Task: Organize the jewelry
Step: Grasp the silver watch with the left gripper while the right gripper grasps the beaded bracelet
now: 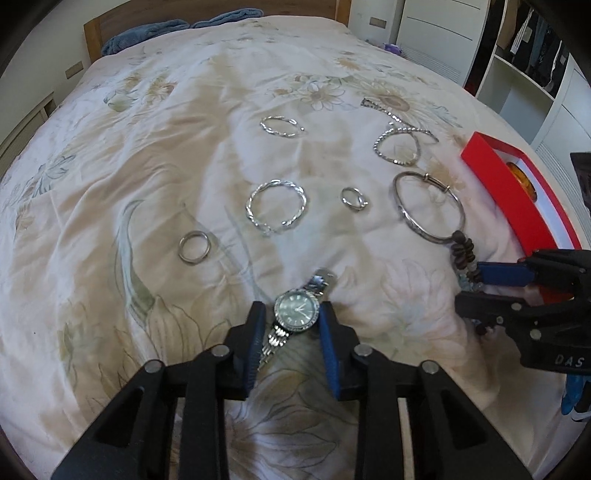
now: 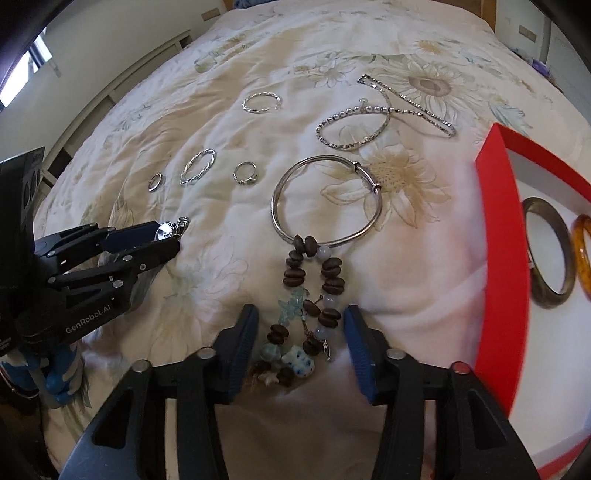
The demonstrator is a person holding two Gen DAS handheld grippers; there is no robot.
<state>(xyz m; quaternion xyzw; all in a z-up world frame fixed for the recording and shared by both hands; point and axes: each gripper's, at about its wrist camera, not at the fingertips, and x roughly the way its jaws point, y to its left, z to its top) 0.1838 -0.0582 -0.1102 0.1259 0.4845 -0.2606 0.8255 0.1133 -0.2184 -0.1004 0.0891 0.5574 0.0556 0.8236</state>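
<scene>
Jewelry lies spread on a floral bedspread. My left gripper is open, its blue fingers either side of a silver watch with a dark dial, touching neither side clearly. My right gripper is open around a brown bead bracelet with pale blue stones. A large plain silver bangle lies just beyond the beads. A red box at the right holds a grey-green bangle and an amber bangle.
Further out lie a small plain ring, a twisted bracelet, a small ring, another twisted bracelet, a beaded bangle and a chain. A blue blanket sits at the headboard, shelves at the right.
</scene>
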